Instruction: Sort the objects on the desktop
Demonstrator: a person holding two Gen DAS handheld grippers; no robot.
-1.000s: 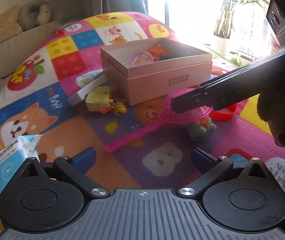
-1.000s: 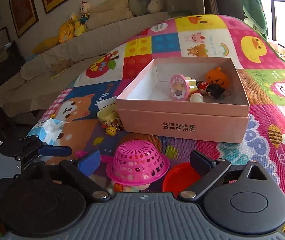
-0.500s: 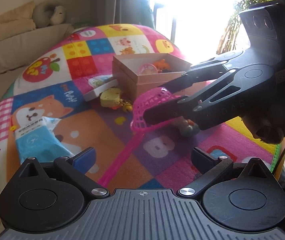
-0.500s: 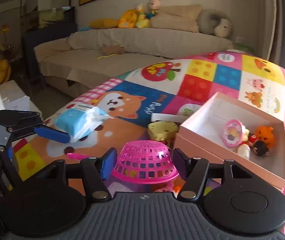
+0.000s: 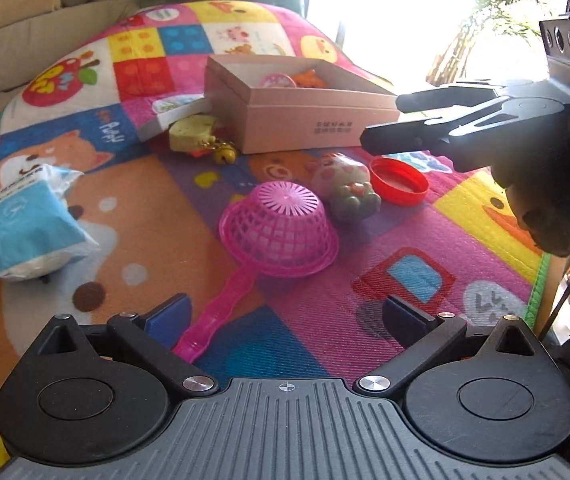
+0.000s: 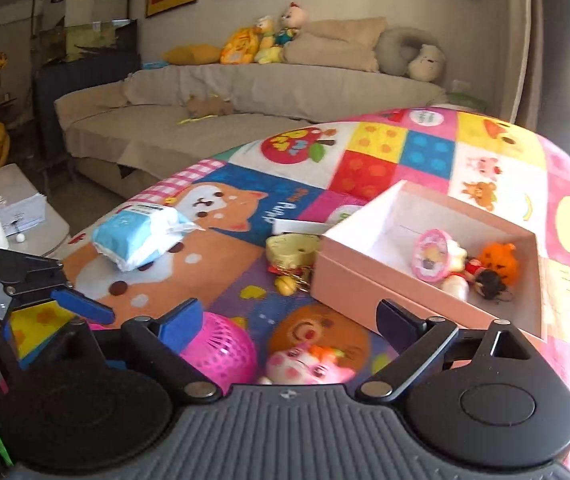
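A pink plastic strainer [image 5: 279, 232] lies upside down on the colourful play mat, its handle pointing toward my left gripper [image 5: 285, 316], which is open and empty just short of it. My right gripper [image 6: 289, 318] is open and empty above the strainer [image 6: 221, 354] and a pink pig toy [image 6: 305, 366]; it also shows in the left wrist view [image 5: 385, 120], raised at the right. A pink open box [image 5: 325, 120] holds a few small toys [image 6: 465, 264]. A pig toy [image 5: 345, 188] and a red lid [image 5: 399, 181] lie beside the strainer.
A blue tissue pack [image 5: 29, 228] lies at the left of the mat. A yellow cheese-shaped keychain with a bell [image 5: 201, 136] and a white flat piece [image 5: 173, 118] sit left of the box. A beige sofa with plush toys [image 6: 245, 88] stands behind.
My right gripper has let go of the strainer, opened and risen. The strainer now lies on the mat nearer my left gripper. The left gripper stays open.
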